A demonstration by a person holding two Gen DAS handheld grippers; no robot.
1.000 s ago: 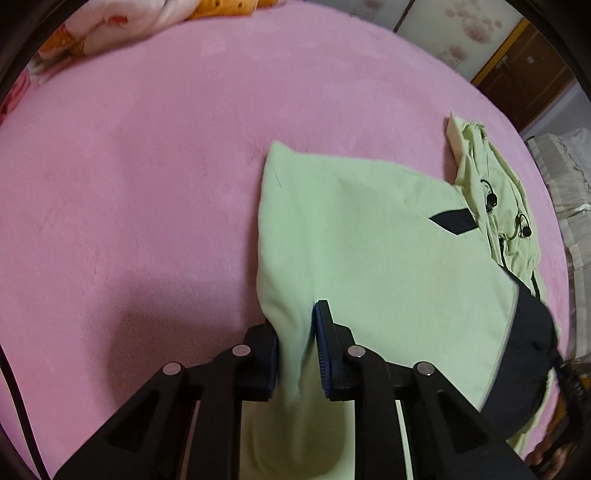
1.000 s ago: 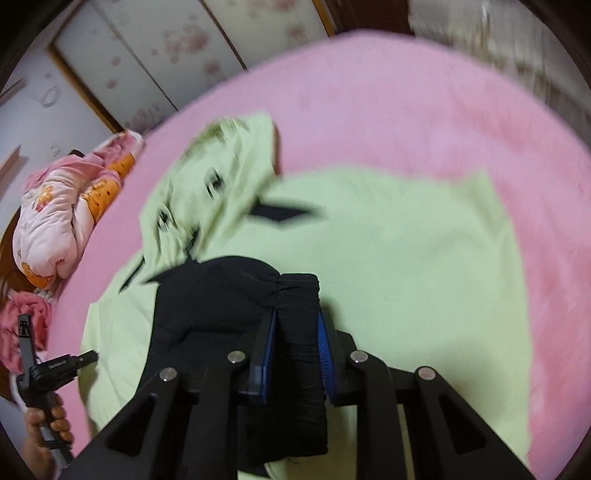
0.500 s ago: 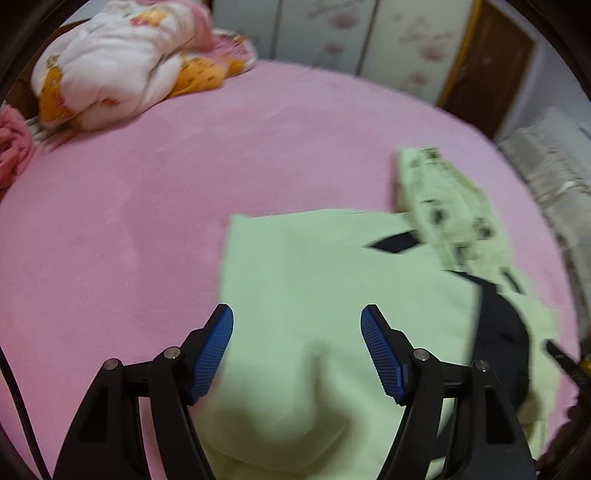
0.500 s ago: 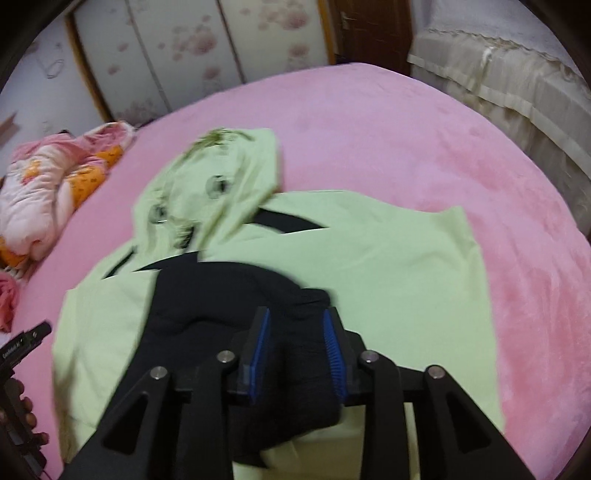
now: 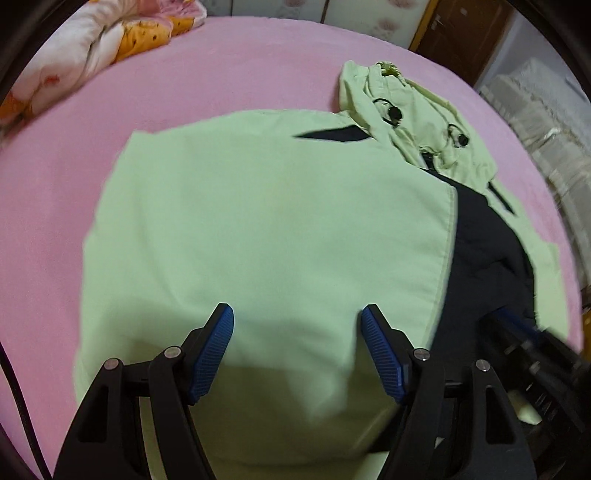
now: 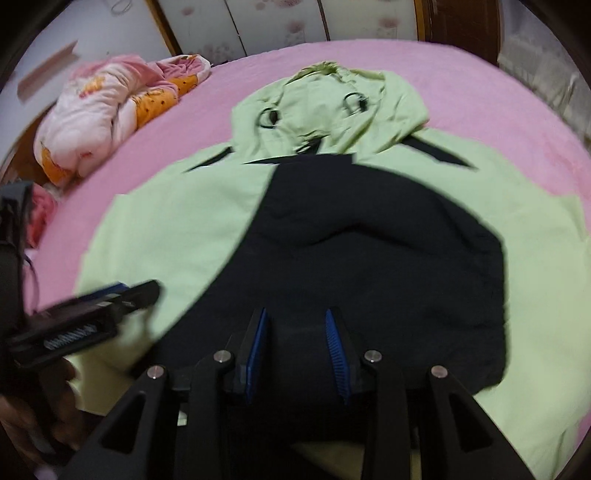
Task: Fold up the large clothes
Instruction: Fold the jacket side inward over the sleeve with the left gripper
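A light green hooded jacket [image 5: 266,206] with a black panel [image 6: 369,258] lies flat on the pink bed [image 5: 221,74], hood [image 6: 325,107] at the far end. My left gripper [image 5: 297,321] is open and empty above the green side flap near the hem. My right gripper [image 6: 295,332] is partly open over the black panel, its pads apart with nothing visibly clamped between them. The left gripper also shows in the right wrist view [image 6: 92,314], and the right gripper in the left wrist view [image 5: 528,347].
A bundled pink and orange quilt [image 6: 110,107] lies at the bed's far left corner. Wardrobe doors [image 6: 258,26] stand behind the bed. A pale bedcover [image 5: 546,107] lies to the right.
My left gripper has opened and let go of the green flap, which now lies flat. My right gripper has opened off the black fabric, and both have drawn back toward the hem.
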